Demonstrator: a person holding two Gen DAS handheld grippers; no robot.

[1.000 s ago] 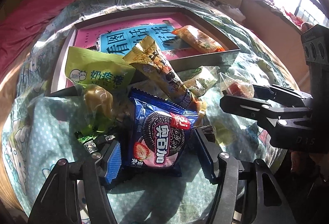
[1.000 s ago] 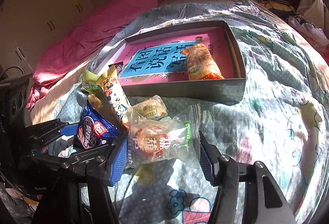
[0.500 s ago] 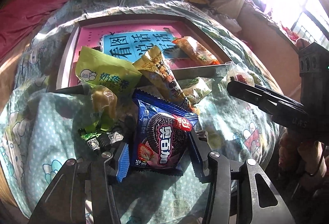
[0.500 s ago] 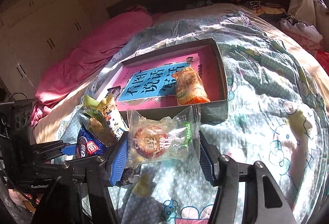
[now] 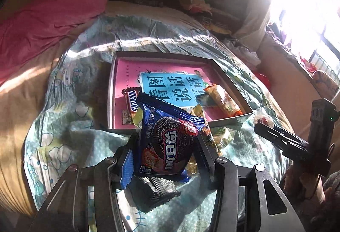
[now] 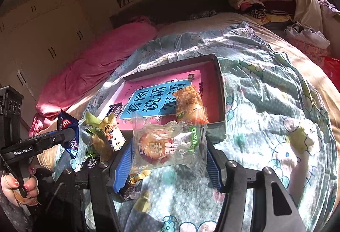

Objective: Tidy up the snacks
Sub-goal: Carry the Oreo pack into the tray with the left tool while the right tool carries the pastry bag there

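My left gripper (image 5: 164, 157) is shut on a blue Oreo pack (image 5: 167, 140) and holds it up above the bed, in front of the grey box (image 5: 110, 91). My right gripper (image 6: 167, 159) is shut on a clear-wrapped round pastry (image 6: 163, 144), lifted just short of the box's near wall (image 6: 214, 130). In the box lie a pink and blue book (image 6: 157, 98), an orange snack pack (image 6: 189, 102) and a Snickers bar (image 5: 131, 100). A yellow snack pack (image 6: 110, 132) and a green one (image 6: 91, 123) lie in a pile on the bed.
A black wrapper (image 5: 155, 191) lies on the bed under my left gripper. The quilt (image 6: 265, 104) is rumpled. A pink blanket (image 5: 42, 25) lies at the far left. Clothes (image 6: 255, 6) are piled at the bed's head.
Both grippers have risen from the pile with their packs. The Oreo pack has lifted off the bed and uncovered the black wrapper and the Snickers bar.
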